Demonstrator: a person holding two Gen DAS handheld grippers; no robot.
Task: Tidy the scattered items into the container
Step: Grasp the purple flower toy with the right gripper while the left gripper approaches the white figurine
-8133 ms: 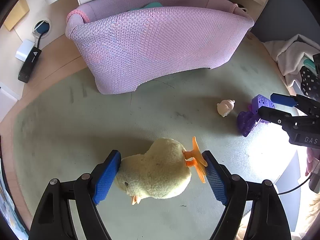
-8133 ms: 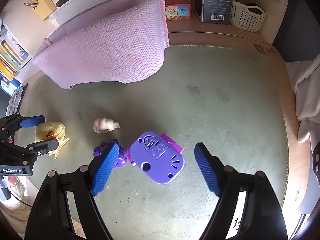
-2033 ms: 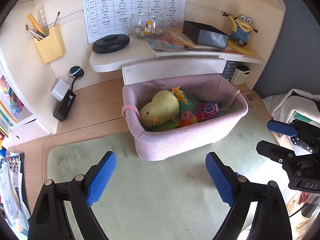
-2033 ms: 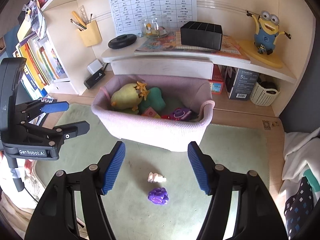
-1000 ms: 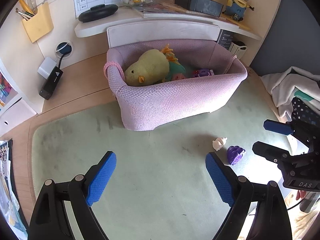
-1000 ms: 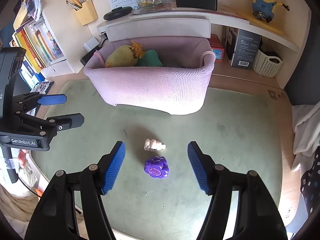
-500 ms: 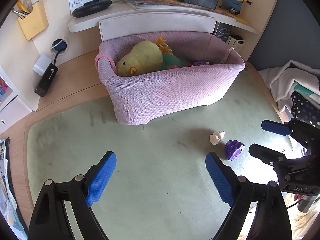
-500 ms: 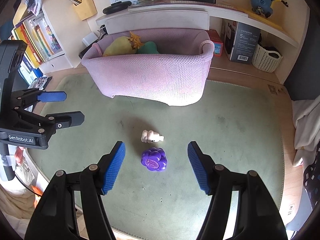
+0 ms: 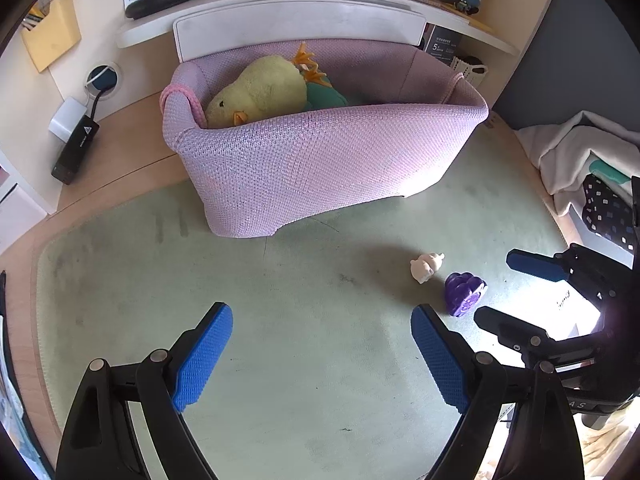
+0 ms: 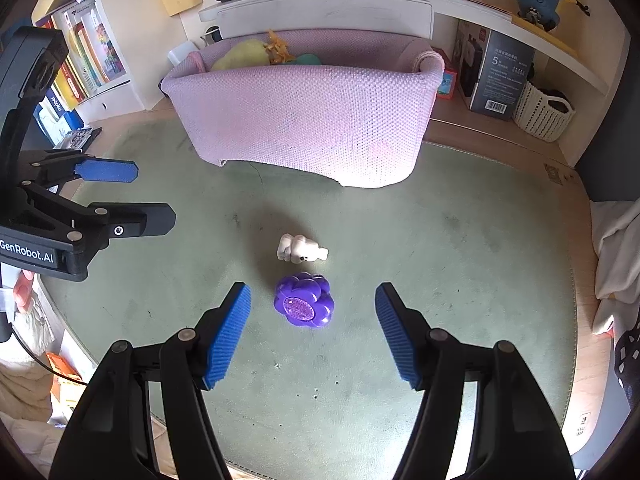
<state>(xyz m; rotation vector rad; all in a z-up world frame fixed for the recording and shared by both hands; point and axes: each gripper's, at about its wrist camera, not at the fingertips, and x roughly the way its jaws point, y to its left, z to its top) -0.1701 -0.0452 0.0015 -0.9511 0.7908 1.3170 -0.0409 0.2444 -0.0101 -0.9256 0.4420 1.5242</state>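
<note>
The right tongs (image 10: 312, 336) hung above the green mat (image 10: 460, 248), angled down, their blue pads spread apart and holding nothing. Framed just ahead of them, between the two pads, lay a purple flower toy (image 10: 304, 305) flat on the mat, which suggested it was the one lined up for picking. Just beyond it, nearly touching, a small white figurine (image 10: 301, 253) lay on its side.

The left tongs (image 9: 320, 356) were also spread wide and empty, over bare mat; both small toys sat off past their right pad, closer to the other tool.

Farther out from both tongs stood the pink knitted basket (image 9: 320, 160) at the back edge of the mat on the desk. A yellow plush chick (image 9: 260, 92) and something teal (image 9: 326, 98) already rested inside it, so these two toys looked like the last things out.
</note>
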